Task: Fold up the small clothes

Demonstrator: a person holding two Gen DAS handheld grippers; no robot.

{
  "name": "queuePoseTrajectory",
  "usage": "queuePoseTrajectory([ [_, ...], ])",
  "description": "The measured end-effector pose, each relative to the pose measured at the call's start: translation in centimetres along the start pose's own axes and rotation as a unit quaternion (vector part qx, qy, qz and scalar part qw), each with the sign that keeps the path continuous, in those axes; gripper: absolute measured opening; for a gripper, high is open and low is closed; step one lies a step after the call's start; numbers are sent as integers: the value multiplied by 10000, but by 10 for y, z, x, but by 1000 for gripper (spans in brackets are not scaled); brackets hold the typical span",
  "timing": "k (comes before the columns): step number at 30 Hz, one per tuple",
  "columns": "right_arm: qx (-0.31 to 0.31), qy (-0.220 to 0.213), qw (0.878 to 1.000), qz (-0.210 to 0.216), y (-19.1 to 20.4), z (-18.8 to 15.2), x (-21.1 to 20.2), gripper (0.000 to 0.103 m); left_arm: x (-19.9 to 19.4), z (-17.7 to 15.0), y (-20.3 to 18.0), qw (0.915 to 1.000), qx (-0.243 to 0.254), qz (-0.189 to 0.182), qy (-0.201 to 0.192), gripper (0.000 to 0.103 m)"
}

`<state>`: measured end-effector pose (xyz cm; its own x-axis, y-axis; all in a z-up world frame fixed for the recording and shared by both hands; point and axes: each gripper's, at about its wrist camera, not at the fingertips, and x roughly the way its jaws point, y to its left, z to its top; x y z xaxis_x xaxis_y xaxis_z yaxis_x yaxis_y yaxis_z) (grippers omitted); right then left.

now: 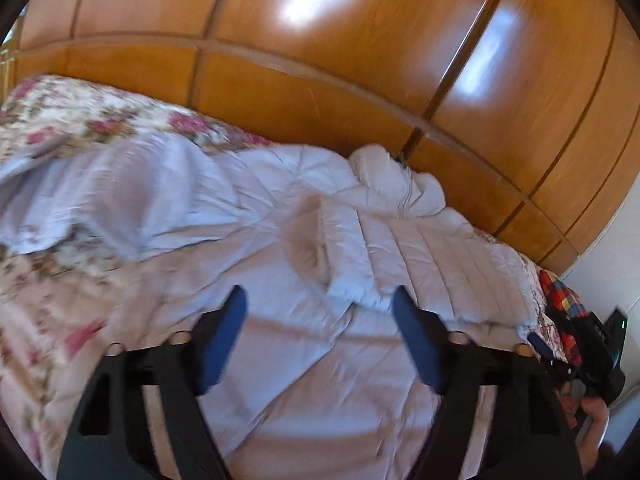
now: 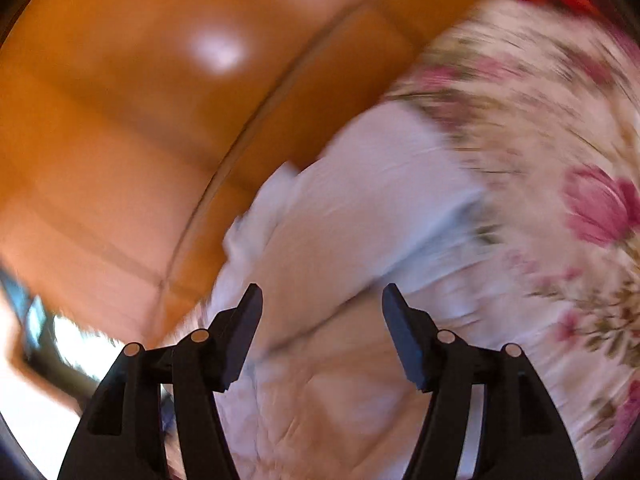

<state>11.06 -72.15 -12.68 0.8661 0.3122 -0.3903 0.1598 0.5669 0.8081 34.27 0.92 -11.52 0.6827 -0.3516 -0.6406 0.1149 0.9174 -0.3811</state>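
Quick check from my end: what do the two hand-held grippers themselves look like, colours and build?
Both match. The left hand-held gripper has two black plastic arms with cut-out slots, dark blue pads on the inner faces, and round tan pin ends at the pivots. The right hand-held gripper has the same black frame, dark blue pads and tan pins. No cables, sleeves or markings show.

Black hand-held gripper (image 1: 318,300) frames, dark blue finger pads (image 1: 224,340), tan round pin heads.
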Motion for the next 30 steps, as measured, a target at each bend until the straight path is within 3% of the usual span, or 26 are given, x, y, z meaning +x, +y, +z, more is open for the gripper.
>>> queuePoseTrajectory([
  [2, 584, -131, 9982, 81, -25, 15, -2, 60, 21, 8, -6, 9999, -39, -33, 143, 69],
  [5, 913, -184, 9953, 246, -41, 36, -1, 49, 52, 14, -12, 9991, 17, 89, 424, 67],
  [7, 940, -160, 9953, 176, -43, 47, 5, 35, 73, 16, -10, 9973, -88, 111, 714, 39],
  [9, 929, -121, 9956, -42, -44, 55, 10, 14, 86, 15, -8, 9953, -204, 4, 945, 22],
  [10, 918, -96, 9957, -78, -42, 55, 15, 11, 87, 15, -9, 9951, -214, -55, 964, 11],
  [11, 875, -112, 9960, -116, -40, 55, 15, 8, 85, 17, -11, 9954, -171, -67, 941, 8],
  [14, 307, -312, 9990, -24, -16, 51, 7, 7, 65, 31, -16, 9986, -6, -134, 510, 7],
  [16, -87, -359, 9993, -79, -3, 45, 6, 7, 58, 37, -14, 9993, 146, 43, 339, 7],
  [18, -278, -330, 9987, -261, -1, 40, 12, 7, 71, 33, -8, 9979, 272, 257, 530, 7],
  [21, -384, -284, 9969, -624, -13, 33, 26, 7, 86, 19, 8, 9963, 90, 294, 803, 7],
  [25, -301, -228, 9970, -676, -36, 27, 38, 5, 90, 9, 13, 9974, 100, 225, 680, 7],
  [30, -535, -314, 9951, -773, -38, 23, 44, 6, 91, 1, 13, 9985, 214, 157, 481, 9],
])
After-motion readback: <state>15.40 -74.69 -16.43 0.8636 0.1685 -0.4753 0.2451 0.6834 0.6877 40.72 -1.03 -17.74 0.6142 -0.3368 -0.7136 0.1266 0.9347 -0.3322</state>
